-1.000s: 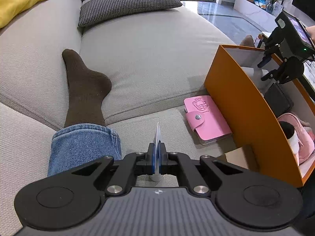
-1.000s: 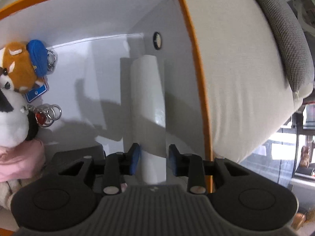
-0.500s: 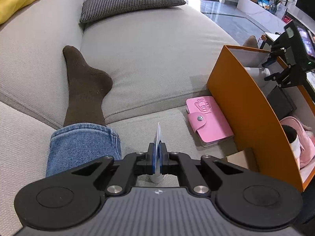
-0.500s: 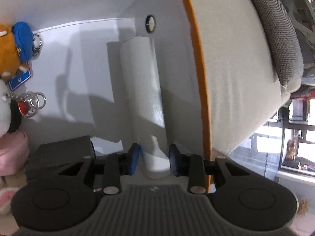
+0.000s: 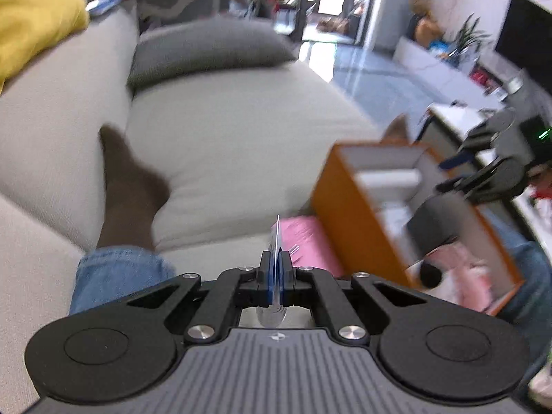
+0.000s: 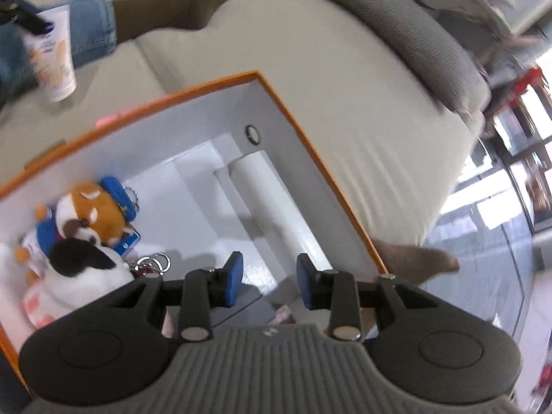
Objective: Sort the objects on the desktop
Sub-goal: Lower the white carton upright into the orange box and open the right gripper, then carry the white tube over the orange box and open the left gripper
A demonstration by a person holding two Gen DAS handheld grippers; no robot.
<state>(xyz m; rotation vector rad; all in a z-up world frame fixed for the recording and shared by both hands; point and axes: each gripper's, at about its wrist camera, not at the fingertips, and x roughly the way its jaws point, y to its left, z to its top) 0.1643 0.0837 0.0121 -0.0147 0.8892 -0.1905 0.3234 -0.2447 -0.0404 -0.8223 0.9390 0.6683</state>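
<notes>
The grey sofa (image 5: 241, 145) carries everything here; on its seat sits the orange box (image 6: 310, 158), white inside. Along the box's right wall lies a white tube (image 6: 272, 203), with a plush red panda (image 6: 89, 214) and a key ring (image 6: 155, 262) at the left. Beside the box, outside it, a pink card wallet (image 5: 307, 241) lies flat on the cushion. The right gripper (image 6: 269, 276) hangs over the box, jaws apart and empty; the left gripper (image 5: 275, 269) is clenched on a squeeze tube (image 5: 276, 241) — seen edge-on in its own view, its printed face plain in the right view (image 6: 51, 51). Such a tube is probably light, soft and slippery; the flat crimped end looks the surest hold, since squeezing the belly could force paste out.
</notes>
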